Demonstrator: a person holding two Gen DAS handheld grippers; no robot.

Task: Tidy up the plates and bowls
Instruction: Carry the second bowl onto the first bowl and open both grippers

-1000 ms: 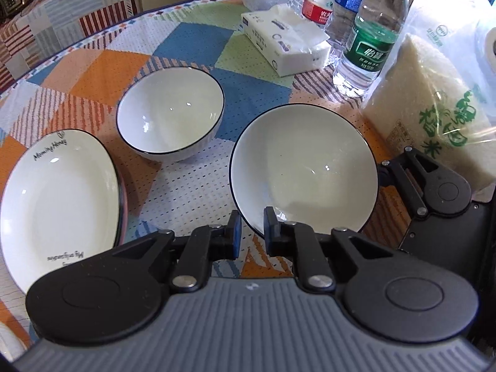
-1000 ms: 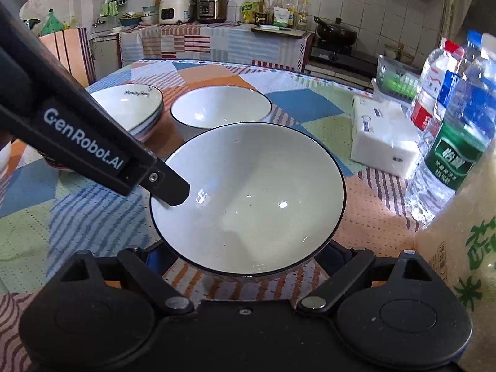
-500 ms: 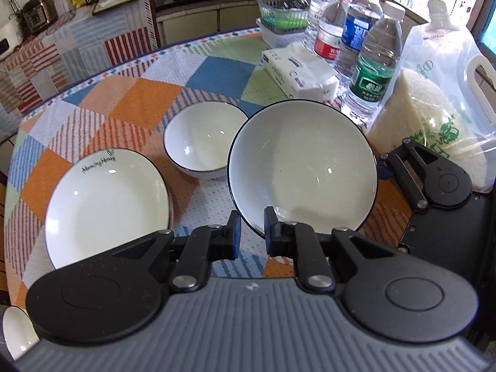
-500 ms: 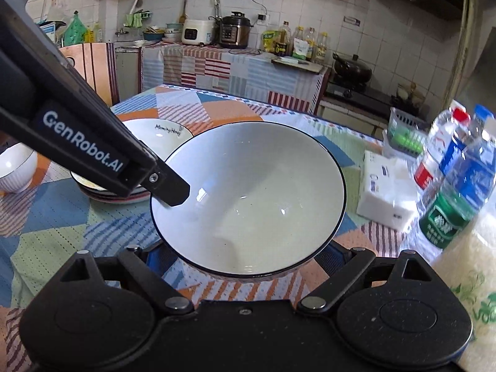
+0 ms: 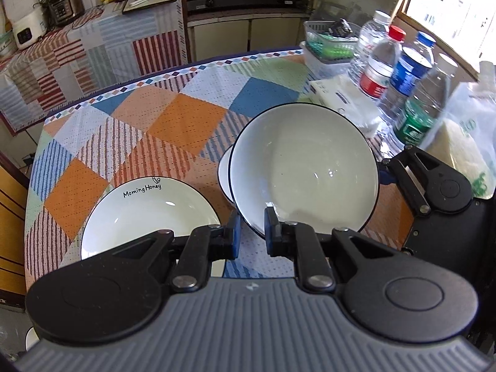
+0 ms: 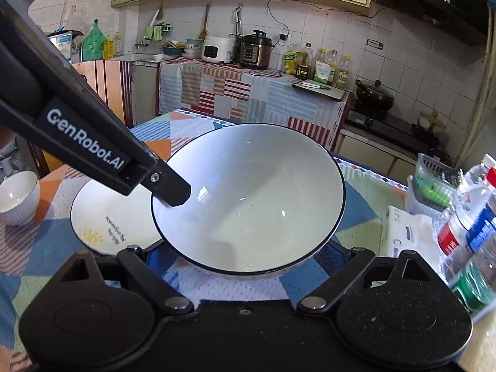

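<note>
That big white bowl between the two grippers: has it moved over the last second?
Yes. The big bowl has been lifted off the tablecloth and carried toward the smaller bowl, which it now overlaps; a second ago they sat side by side.

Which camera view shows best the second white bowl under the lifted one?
The left wrist view: the second white bowl peeks out left of the lifted black-rimmed bowl. In the right wrist view, the lifted bowl hides it completely.

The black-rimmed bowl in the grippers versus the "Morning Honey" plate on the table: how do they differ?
The black-rimmed bowl is deep and steep-sided; the plate is shallow. The bowl is clamped at its rim by the left gripper, with the right gripper around its base, and tilted above the cloth; the plate lies flat. The plate carries lettering; the bowl is plain inside. Both are white with a dark rim line.
</note>
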